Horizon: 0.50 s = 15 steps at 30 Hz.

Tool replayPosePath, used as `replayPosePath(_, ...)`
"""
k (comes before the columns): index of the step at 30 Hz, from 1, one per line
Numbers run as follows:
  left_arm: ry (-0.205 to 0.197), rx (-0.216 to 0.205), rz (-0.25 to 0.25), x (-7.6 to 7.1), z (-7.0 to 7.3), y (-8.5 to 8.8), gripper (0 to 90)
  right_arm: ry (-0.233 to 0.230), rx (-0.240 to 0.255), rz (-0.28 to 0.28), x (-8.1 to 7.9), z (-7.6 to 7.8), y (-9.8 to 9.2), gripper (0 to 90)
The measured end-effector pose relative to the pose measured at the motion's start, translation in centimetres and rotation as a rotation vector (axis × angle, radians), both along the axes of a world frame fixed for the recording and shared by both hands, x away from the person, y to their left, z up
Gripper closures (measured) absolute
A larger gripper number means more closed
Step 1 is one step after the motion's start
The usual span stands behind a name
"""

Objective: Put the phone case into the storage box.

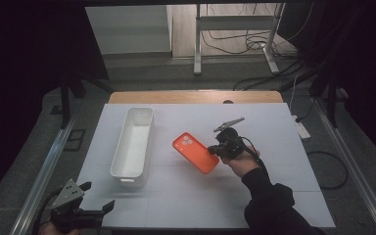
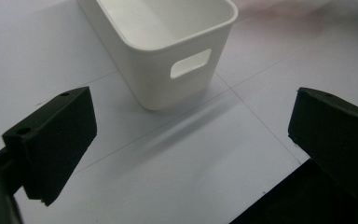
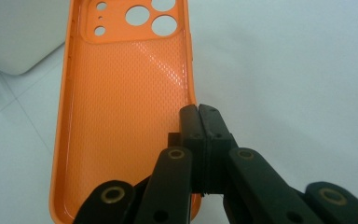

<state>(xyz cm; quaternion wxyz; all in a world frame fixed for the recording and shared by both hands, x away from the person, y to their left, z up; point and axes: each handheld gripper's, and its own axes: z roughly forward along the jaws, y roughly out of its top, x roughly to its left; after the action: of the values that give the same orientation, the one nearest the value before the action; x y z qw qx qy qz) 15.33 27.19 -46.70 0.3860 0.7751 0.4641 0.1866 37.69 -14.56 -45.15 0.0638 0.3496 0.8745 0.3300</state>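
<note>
Item: orange textured silicone phone case [image 3: 121, 116], pinched by its side rim between the right gripper [image 1: 214, 150] jaws, off the white surface [image 1: 274, 147] — thin hold, might slip or twist. Left gripper [image 1: 98, 196] jaws spread, empty; white oblong plastic bin [image 2: 168, 46] ahead.

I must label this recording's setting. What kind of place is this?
Probably a lab or recording studio, not a home. A white table stands between black curtains, loose cables lie on the floor behind it, and a metal stand is at the back.
</note>
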Motion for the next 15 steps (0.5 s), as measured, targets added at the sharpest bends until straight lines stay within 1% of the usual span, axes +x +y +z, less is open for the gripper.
replayPosePath(5, -0.003, 0.002, -0.001, 0.0, 0.0, 0.0, 1.7, -0.011, 0.013, 0.002, -0.6, 0.4, -0.6, 89.2)
replayPosePath(9, 0.0, -0.005, 0.001, 0.0, 0.0, 0.0, 1.4, -0.021, 0.025, 0.002, -1.1, 0.7, -1.0, 89.2)
replayPosePath(13, -0.003, 0.005, -0.001, 0.0, 0.1, -0.1, 0.2, -0.035, 0.04, -0.007, -1.7, 1.3, -1.6, 89.2)
replayPosePath(15, -0.005, -0.001, 0.005, 0.0, 0.1, -0.1, 0.0, -0.037, 0.046, -0.009, -1.9, 1.5, -1.9, 89.2)
